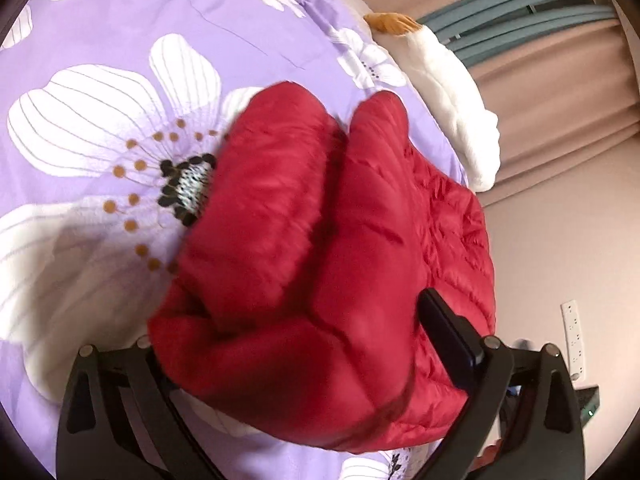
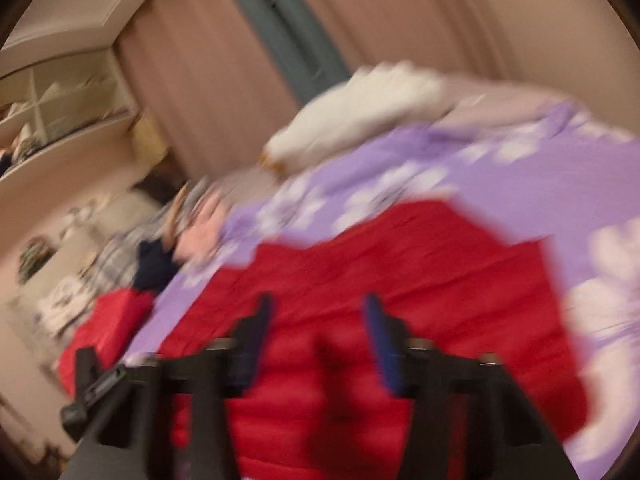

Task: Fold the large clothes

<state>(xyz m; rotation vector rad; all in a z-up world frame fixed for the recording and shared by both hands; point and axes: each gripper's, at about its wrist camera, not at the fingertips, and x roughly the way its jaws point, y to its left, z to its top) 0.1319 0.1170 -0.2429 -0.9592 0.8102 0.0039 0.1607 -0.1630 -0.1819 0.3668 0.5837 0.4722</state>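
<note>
A red puffer jacket (image 1: 320, 220) lies bunched on a purple bedsheet with white flowers (image 1: 100, 60). My left gripper (image 1: 296, 320) stands wide open around the near end of the jacket. Its right finger (image 1: 448, 336) shows against the fabric, and its left finger is hidden under the jacket's edge. In the blurred right wrist view the jacket (image 2: 400, 260) spreads over the bedsheet (image 2: 520, 184). My right gripper (image 2: 318, 304) hovers over it with a narrow gap between its fingers. I see nothing pinched between them.
A white plush cushion (image 1: 452, 100) (image 2: 360, 120) lies at the bed's far edge by beige curtains (image 1: 560, 100). A pile of other clothes (image 2: 160, 248) and a second red item (image 2: 104, 320) sit at the bed's left side. Shelves (image 2: 60, 112) stand beyond. A power strip (image 1: 574, 340) lies on the floor.
</note>
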